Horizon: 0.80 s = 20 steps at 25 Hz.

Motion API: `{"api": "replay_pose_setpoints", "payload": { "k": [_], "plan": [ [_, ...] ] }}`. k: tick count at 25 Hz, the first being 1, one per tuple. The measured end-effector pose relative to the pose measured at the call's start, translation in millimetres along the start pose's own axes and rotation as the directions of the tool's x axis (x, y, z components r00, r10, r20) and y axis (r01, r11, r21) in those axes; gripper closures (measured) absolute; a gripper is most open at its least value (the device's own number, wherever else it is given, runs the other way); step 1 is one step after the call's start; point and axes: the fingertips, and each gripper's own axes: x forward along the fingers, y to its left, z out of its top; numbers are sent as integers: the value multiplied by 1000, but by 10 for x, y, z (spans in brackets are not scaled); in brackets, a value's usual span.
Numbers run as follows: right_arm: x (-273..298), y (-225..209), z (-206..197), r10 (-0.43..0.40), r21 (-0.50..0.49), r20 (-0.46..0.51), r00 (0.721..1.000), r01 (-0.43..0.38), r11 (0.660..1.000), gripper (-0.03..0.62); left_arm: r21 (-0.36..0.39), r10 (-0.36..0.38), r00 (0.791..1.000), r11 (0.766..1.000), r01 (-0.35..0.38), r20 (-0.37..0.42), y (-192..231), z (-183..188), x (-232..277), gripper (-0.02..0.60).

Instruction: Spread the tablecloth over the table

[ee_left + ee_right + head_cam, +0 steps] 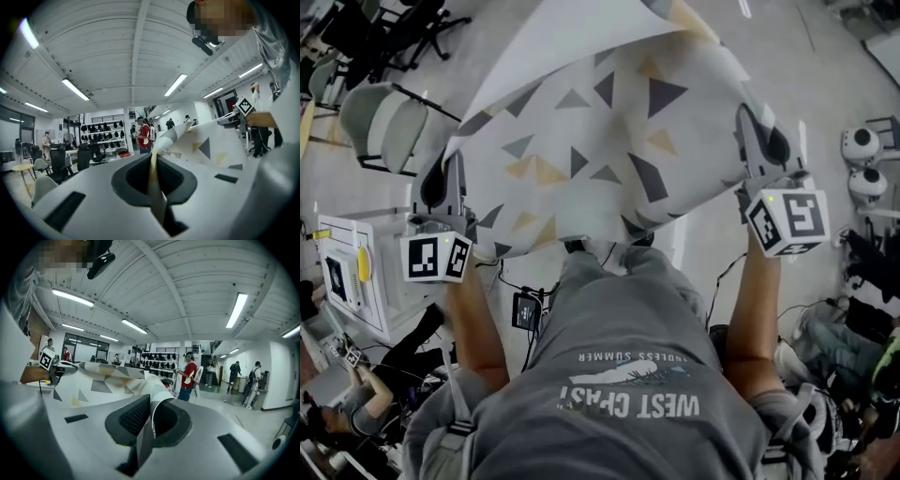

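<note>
L gripper [450, 171] & R gripper [754, 127] both pinch 1 tablecloth [600, 131].

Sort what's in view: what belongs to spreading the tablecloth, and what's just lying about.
Belongs to the job:
- tablecloth, held up in the air
- left gripper, shut on the cloth's edge
- right gripper, shut on the cloth's edge

Just about:
- grey chair
- black office chairs
- person in a red top
</note>
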Motion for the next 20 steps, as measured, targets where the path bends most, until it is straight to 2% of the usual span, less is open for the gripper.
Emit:
{"api": "replay_pose_setpoints", "payload": {
  "k": [3, 8, 14, 20],
  "plan": [
    [266, -57, -213, 40, 21, -31, 999, -39, 999, 579, 1, 19, 999, 1000, -19, -50, 107, -237, 172, 580],
    [765, 104, -851, 79, 67, -119, 990, -71, 995, 579, -30, 11, 988, 999, -16, -153, 376, -1016, 416, 580],
    [1054, 76, -1530, 58, 82, -245, 968, -39, 996, 579, -90, -60, 964, 995, 38, -258, 438, -1843, 827, 580],
    [1218, 67, -2081, 23, 104, -386, 922, 19, 994, 577, -167, -143, 929, 982, 90, -340, 476, -2466, 1188, 580]
  ]
}}
